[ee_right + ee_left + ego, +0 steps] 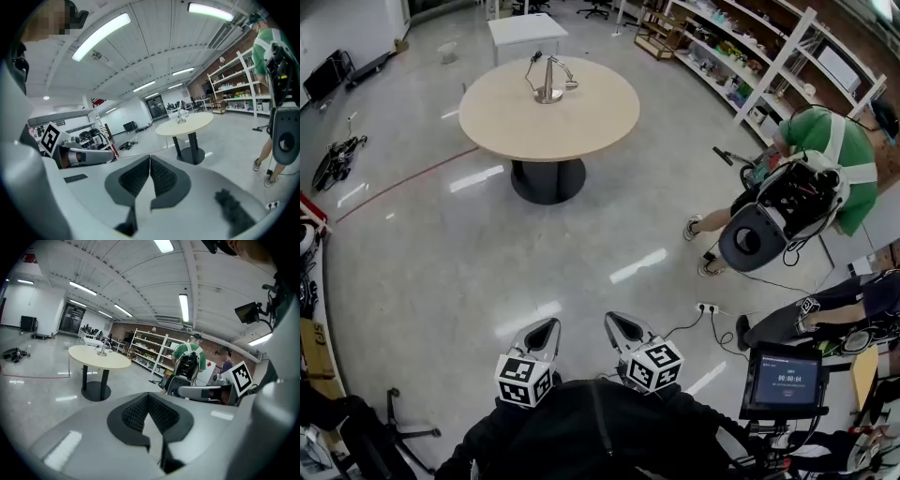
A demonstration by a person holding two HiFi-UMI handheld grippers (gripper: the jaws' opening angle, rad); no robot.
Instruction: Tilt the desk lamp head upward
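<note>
A silver desk lamp (547, 77) stands on a round beige table (581, 117) far ahead of me, its jointed arm bent and its head low to the right. The same lamp shows small in the left gripper view (102, 349) and the right gripper view (180, 116). My left gripper (549, 325) and right gripper (616, 320) are held close to my body, side by side, well short of the table. Both are shut with nothing between the jaws.
A person in a green top (821, 142) bends over a black machine (772, 217) at the right, beside long shelves (741, 56). A monitor (781, 381) and cables lie at lower right. A white square table (525, 28) stands behind the round one. Glossy floor lies between.
</note>
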